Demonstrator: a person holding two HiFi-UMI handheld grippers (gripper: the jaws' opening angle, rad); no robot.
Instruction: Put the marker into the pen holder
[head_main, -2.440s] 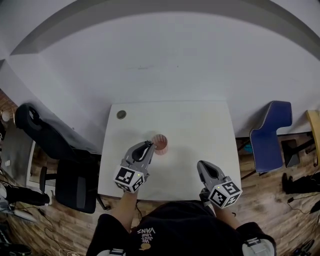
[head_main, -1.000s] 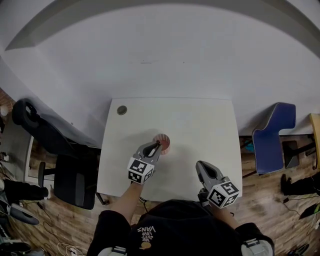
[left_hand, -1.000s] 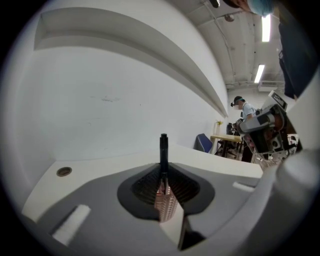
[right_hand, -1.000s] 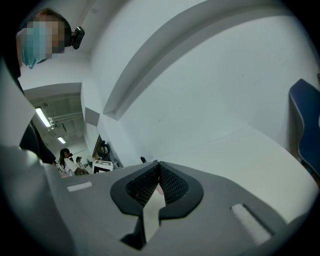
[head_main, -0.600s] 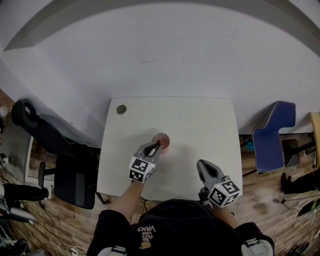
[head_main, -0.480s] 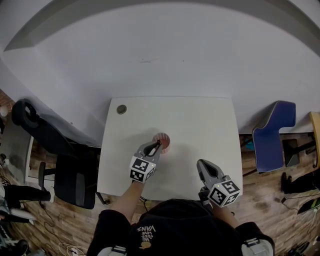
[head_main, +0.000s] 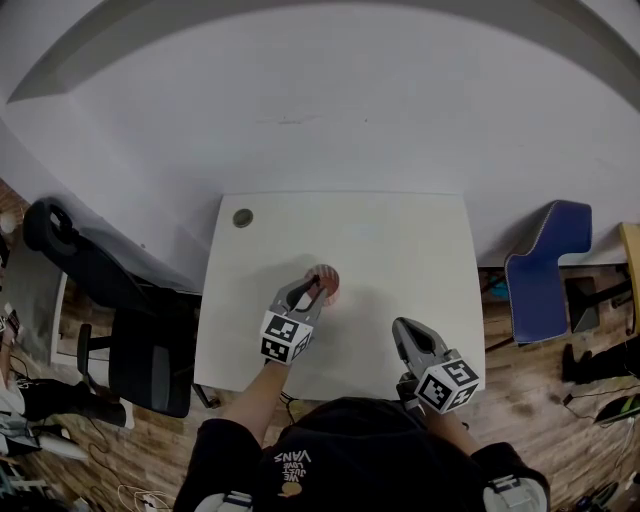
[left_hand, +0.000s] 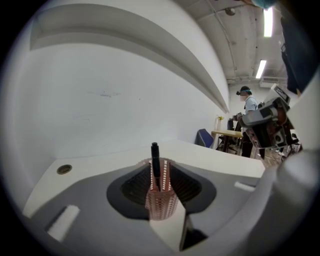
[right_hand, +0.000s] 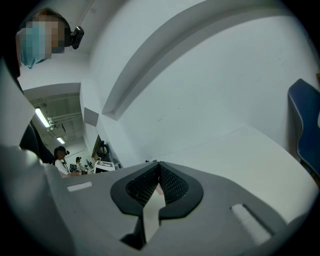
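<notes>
A pink mesh pen holder (head_main: 326, 280) stands near the middle of the white table (head_main: 400, 250). In the left gripper view the black marker (left_hand: 155, 159) stands upright inside the holder (left_hand: 161, 200), its cap above the rim. My left gripper (head_main: 313, 284) hangs just over the holder, and its jaws are opening. The marker sits in the gap between them, with neither pad pressing on it. My right gripper (head_main: 405, 335) hovers near the table's front right, its jaws shut with nothing between them (right_hand: 159, 170).
A round cable grommet (head_main: 242, 217) sits in the table's far left corner. A black office chair (head_main: 120, 300) stands to the left of the table, a blue chair (head_main: 540, 260) to the right. The white wall runs behind the table.
The left gripper's jaws have parted from the marker, which now stands free in the holder. The right gripper has barely moved.
</notes>
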